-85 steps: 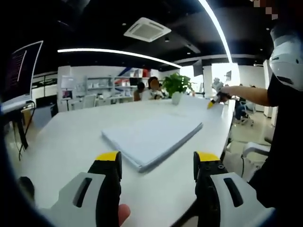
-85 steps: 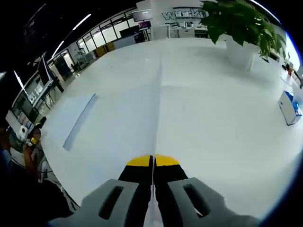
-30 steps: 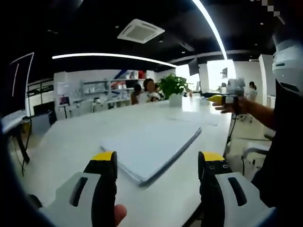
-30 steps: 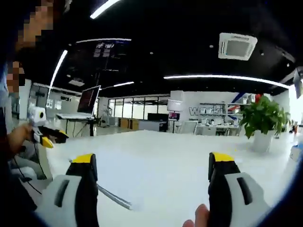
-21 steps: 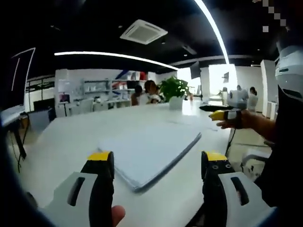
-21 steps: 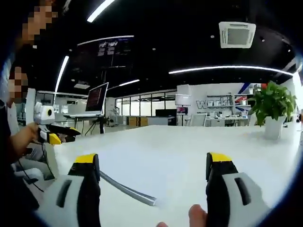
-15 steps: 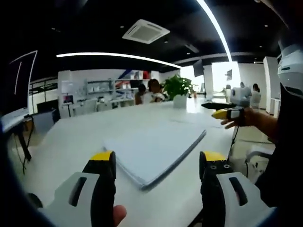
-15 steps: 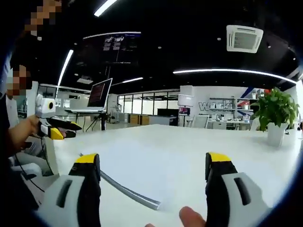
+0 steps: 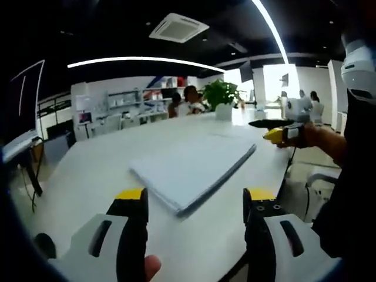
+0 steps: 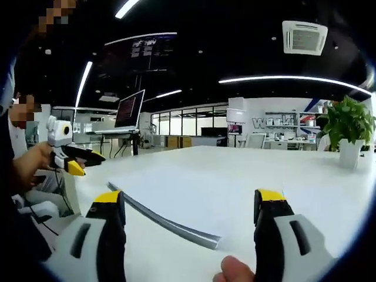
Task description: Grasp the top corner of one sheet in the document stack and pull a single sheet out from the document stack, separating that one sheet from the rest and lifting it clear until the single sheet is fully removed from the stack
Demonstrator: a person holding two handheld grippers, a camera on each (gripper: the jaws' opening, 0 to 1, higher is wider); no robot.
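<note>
A thick stack of white sheets (image 9: 194, 170) lies flat on the white table (image 9: 94, 170), just beyond my left gripper (image 9: 195, 197), which is open and holds nothing. In the left gripper view the right gripper (image 9: 271, 130) hovers at the table's right edge in a person's hand. From the right gripper view the same stack (image 10: 194, 185) shows its grey side edge close in front of my right gripper (image 10: 189, 198), open and holding nothing. The left gripper (image 10: 75, 161) appears at the left of that view, off the table, in a hand.
A potted plant (image 9: 220, 95) stands at the table's far end, with seated people (image 9: 183, 106) behind it. The plant (image 10: 348, 126) is also at the right in the right gripper view. A monitor on a stand (image 10: 130, 111) and desks lie beyond the table.
The right gripper was shut over the table 2.8 s ago and now stands open, low by the stack's edge. The left gripper stays open, hardly moved.
</note>
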